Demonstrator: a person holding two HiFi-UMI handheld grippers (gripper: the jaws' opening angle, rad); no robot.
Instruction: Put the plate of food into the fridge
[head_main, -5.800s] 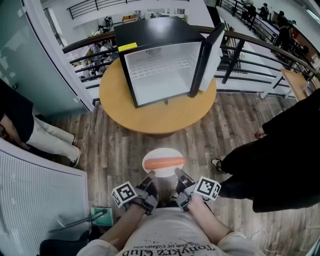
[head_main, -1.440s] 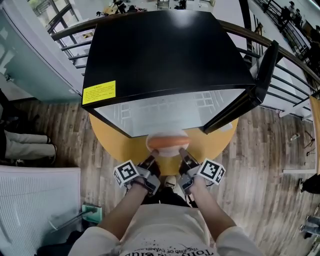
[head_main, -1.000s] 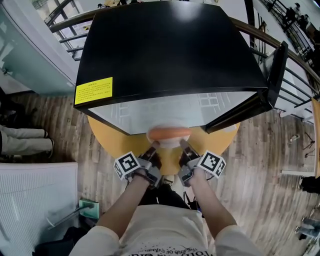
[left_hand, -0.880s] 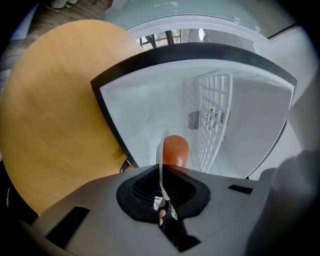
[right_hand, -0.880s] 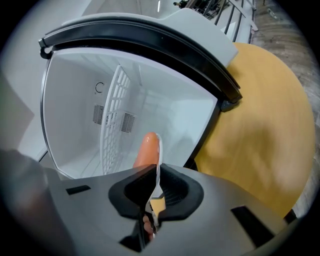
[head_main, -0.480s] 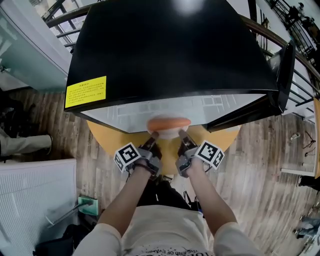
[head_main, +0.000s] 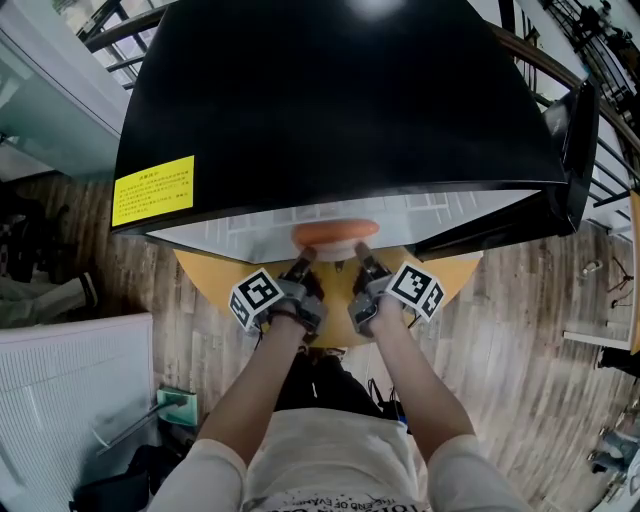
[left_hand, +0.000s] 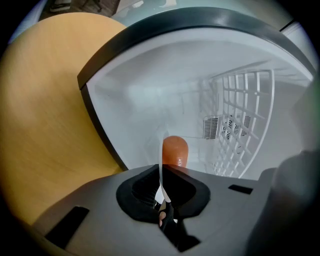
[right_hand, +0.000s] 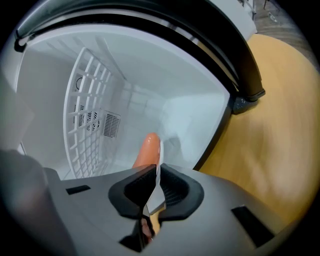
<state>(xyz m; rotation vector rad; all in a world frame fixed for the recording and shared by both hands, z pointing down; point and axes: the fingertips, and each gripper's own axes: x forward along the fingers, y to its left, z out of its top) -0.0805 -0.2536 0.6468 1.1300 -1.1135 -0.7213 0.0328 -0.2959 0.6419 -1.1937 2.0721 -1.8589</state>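
Observation:
A white plate (head_main: 335, 243) with an orange sausage (head_main: 335, 232) on it is at the mouth of the open black mini fridge (head_main: 340, 90). I hold it by its near rim from both sides. My left gripper (head_main: 302, 262) is shut on the plate's left rim (left_hand: 161, 165). The right gripper (head_main: 361, 256) is shut on the right rim (right_hand: 159, 161). In both gripper views the plate is edge-on between the pads, with the sausage (left_hand: 175, 150) (right_hand: 149, 149) beyond it inside the white fridge cavity (left_hand: 165, 100). The plate's far part is hidden under the fridge top.
The fridge stands on a round wooden table (head_main: 215, 278). Its door (head_main: 578, 140) hangs open at the right. A white wire shelf (left_hand: 245, 120) and a rear vent (right_hand: 111, 125) sit inside the fridge. A yellow label (head_main: 153, 188) marks the fridge top. Railings and wooden floor surround the table.
Both grippers have carried the plate forward, from over the table's edge to under the fridge's top edge. The fridge now fills more of the head view.

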